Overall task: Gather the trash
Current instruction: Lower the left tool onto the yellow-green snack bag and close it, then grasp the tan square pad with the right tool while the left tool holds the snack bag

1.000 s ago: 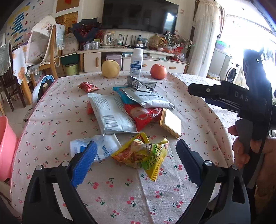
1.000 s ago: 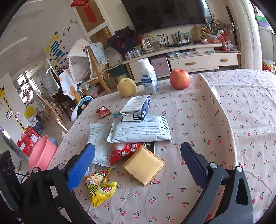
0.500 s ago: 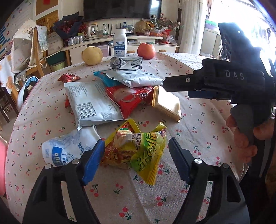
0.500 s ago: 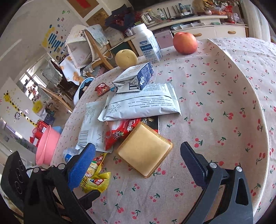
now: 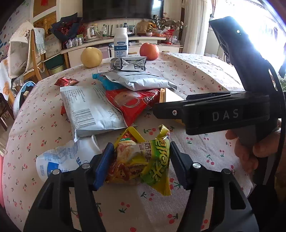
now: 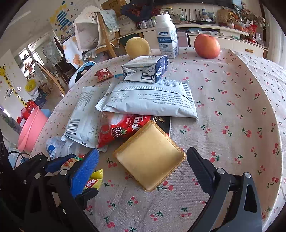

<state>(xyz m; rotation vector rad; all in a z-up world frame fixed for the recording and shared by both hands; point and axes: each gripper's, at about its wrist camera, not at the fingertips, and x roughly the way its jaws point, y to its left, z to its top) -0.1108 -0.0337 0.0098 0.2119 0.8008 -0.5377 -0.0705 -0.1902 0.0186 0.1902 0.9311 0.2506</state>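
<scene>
A home living room: a television (image 5: 123, 9) over a low cabinet (image 5: 125, 48) at top centre, a cherry-print table (image 5: 196, 75), wooden chairs (image 6: 105, 35) at upper left.

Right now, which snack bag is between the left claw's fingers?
The crumpled yellow bag; the red bag and white bags lie farther back.

Cherry-print tablecloth table (image 6: 232, 110), snack wrappers (image 5: 89, 108), gold tray (image 6: 150, 157), pear (image 6: 137, 47), apple (image 6: 206, 46), white bottle (image 6: 166, 42)
</scene>
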